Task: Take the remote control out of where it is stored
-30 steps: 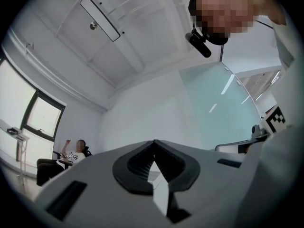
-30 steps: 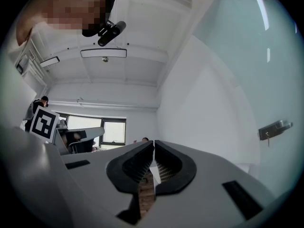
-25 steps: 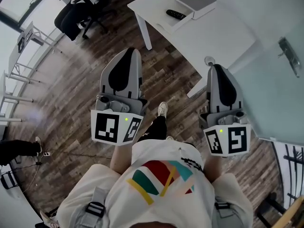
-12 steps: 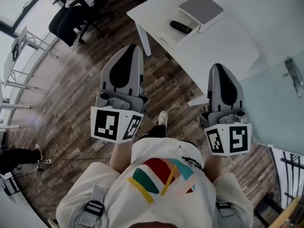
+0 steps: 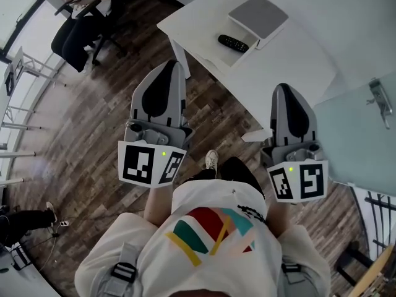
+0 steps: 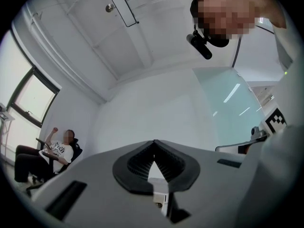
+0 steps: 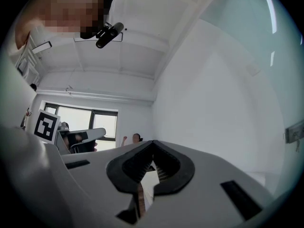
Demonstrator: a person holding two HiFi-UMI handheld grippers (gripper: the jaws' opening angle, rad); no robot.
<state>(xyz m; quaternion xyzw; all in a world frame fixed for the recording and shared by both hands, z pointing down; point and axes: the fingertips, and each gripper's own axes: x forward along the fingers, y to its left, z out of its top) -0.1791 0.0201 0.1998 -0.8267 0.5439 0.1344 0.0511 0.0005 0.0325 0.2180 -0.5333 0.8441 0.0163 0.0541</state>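
Observation:
The black remote control (image 5: 232,43) lies in an open shallow white box (image 5: 224,51) on the white table (image 5: 291,60), beside a grey-topped lid or box (image 5: 258,16). Both grippers are held upright in front of the person's chest, well short of the table. My left gripper (image 5: 166,72) has its jaws together with nothing in them; in the left gripper view it (image 6: 153,141) points at a bare wall. My right gripper (image 5: 286,90) is shut and empty too, and in the right gripper view it (image 7: 152,142) faces the wall and windows.
A person sits on an office chair (image 5: 80,23) at the far left. A glass door with a metal handle (image 5: 378,101) stands at the right. The table's leg (image 5: 179,59) meets the wooden floor just beyond the left gripper. Metal racks (image 5: 18,98) line the left wall.
The table with the remote has drawn closer and lower in the head view as the person steps forward. Both grippers keep their pose and stay shut.

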